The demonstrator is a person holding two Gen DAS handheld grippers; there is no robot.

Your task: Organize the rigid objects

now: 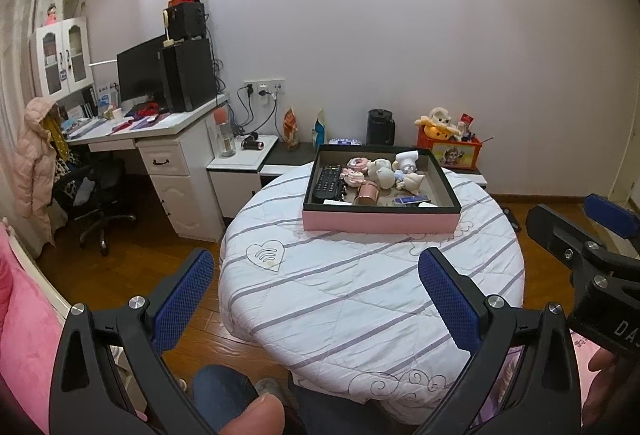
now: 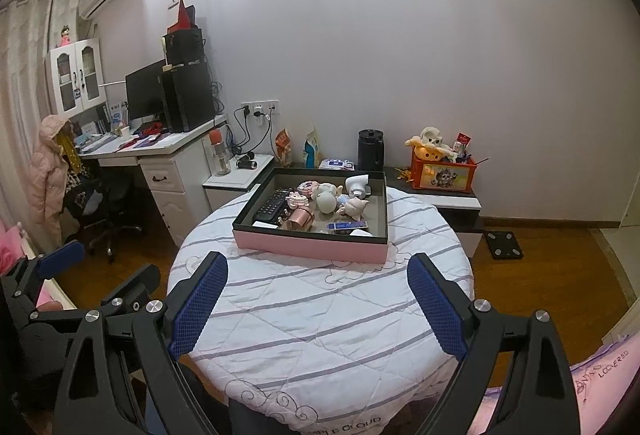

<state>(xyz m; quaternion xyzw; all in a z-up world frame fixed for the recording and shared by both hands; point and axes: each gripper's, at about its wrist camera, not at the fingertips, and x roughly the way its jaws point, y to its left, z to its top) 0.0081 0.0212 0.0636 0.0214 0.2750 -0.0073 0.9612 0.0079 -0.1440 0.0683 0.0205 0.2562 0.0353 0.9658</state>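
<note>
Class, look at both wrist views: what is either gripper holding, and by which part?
Nothing. The left gripper and the right gripper both stand open and empty above the table.

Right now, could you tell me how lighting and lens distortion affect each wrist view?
Left wrist view: ceiling glare blows out the top, fisheye bends the pink box, dark vignette at corners. Right wrist view: same top glare, curved floor edges, but the remote stays sharp.
</note>
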